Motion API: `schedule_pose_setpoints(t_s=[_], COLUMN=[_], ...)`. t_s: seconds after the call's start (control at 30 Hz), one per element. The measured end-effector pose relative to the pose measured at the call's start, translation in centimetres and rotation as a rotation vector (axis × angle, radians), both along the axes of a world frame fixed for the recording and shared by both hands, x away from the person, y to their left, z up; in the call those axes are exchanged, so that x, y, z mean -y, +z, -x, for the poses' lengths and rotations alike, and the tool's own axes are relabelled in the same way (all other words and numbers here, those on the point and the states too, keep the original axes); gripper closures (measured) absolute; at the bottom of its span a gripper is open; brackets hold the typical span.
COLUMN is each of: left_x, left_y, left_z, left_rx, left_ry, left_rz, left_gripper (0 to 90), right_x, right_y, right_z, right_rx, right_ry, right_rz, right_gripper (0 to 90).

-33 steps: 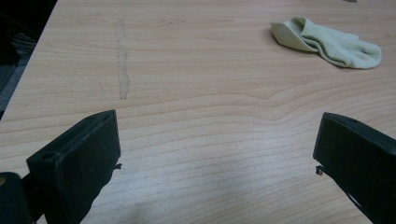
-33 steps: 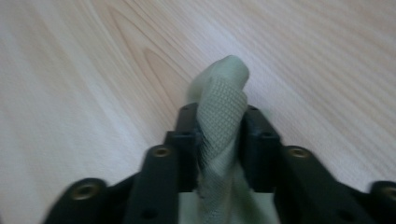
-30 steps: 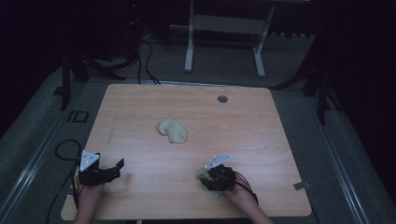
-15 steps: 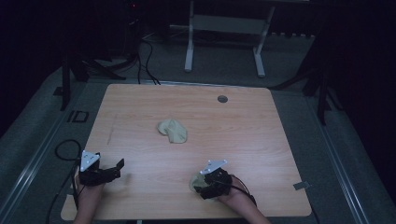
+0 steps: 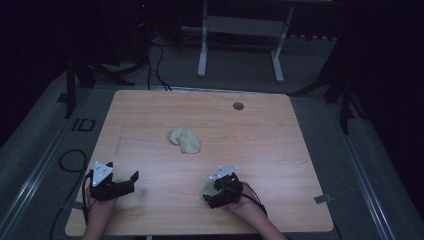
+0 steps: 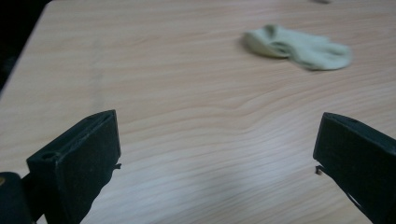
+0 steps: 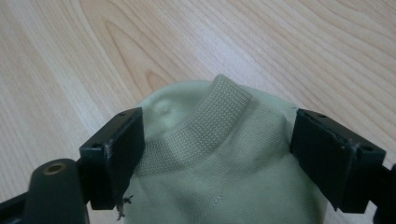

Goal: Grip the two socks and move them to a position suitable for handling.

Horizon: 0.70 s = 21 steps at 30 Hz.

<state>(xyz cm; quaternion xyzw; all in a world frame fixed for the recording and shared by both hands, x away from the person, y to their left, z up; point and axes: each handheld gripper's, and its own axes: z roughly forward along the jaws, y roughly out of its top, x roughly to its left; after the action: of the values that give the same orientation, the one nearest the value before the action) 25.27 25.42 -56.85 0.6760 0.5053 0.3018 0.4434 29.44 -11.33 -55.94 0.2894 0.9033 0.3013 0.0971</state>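
- Right now, a pale green sock (image 7: 219, 172) lies at the bottom centre of the right gripper view, ribbed cuff (image 7: 205, 128) pointing up the frame, cloth bulging between the two black jaws.
- Right gripper (image 5: 216, 191), lower middle of the high view: jaws stand apart on either side of the sock. They flank the cloth; whether the inner faces touch it I cannot tell. Not clamped, as far as the gap shows.
- Sock looks bunched, more than one layer under the cuff. My guess: the step in hand is a pinch just below the cuff.
- To do it well, I'd say: keep the jaws low so they close on fabric and not on the wood; take both layers of the cuff, since the ribbing is thicker and should slip less than the thin knit behind it; close squarely, not skewed, or one corner may slide out.
- Second sock (image 5: 184, 140), same pale green, crumpled at the middle of the high view, well apart from the first; upper right in the left gripper view (image 6: 299, 46).
- Left gripper (image 5: 125, 182), lower left of the high view: jaws wide apart, nothing between them, bare table (image 6: 187, 116) ahead.
- Small dark round spot (image 5: 238, 105) near the table's far edge, upper centre. Cannot tell what it is.
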Motion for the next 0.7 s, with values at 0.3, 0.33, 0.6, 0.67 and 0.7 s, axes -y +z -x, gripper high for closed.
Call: schedule_pose_setpoints(t_s=[0.3, 0.33, 0.6, 0.67, 0.7], left_x=[4.4, 5.1, 10.9, 12.2, 12.9], left_y=[1.4, 1.6, 2.5, 2.5, 2.5], left_z=[0.5, 0.5, 1.0, 0.9, 0.8], left_rx=[-0.03, -0.043, -0.062, -0.084, -0.093], left_ry=[-0.187, -0.215, -0.484, -0.566, -0.593], left_rz=[0.087, 0.085, 0.017, 0.01, 0.004], left_gripper=[4.1, 4.1, 43.7, 57.0, 63.1], right_x=[0.2, 0.3, 0.9, 1.0, 1.0], right_y=[1.1, 1.5, 3.1, 3.0, 3.0], right_z=[0.0, 0.2, 2.4, 2.9, 3.2], right_rx=[-0.007, -0.002, 0.027, 0.039, 0.039], right_ry=[-0.023, -0.022, 0.029, 0.058, 0.068], right_rz=[-0.045, -0.054, -0.07, -0.05, -0.045], right_gripper=[20.7, 20.6, 46.1, 54.4, 58.3])
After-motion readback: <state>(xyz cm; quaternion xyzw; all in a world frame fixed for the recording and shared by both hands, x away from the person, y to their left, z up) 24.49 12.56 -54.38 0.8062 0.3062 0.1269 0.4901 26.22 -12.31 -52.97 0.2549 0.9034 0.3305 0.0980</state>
